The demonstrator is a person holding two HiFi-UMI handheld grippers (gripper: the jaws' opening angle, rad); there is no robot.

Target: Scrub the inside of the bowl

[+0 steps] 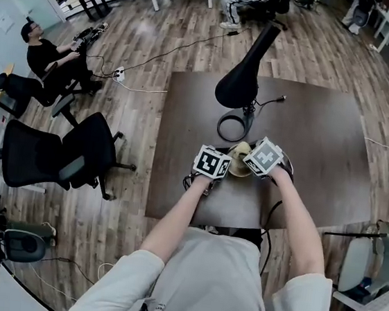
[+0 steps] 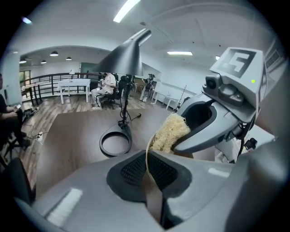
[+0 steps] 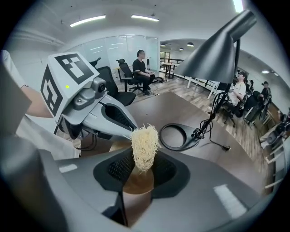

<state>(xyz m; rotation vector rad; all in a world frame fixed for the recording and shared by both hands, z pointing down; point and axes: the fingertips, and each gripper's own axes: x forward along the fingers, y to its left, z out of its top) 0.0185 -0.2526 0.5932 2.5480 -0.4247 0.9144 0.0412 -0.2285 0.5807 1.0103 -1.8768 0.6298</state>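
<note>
Just in front of the desk lamp's ring base, on the dark table: a tan bowl. Pinched by its thin rim in the left gripper, both jaws pressed tight against that edge. Clenched in the right gripper: a pale fibrous scrubber, tuft poking up past the pads, over the bowl's hollow. Both grippers close together above the bowl, on the side away from the ring base.

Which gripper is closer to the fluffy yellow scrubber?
Right. The right gripper pinches the scrubber in its jaws; the left gripper is just beside it, clamped on the bowl rim.
</note>
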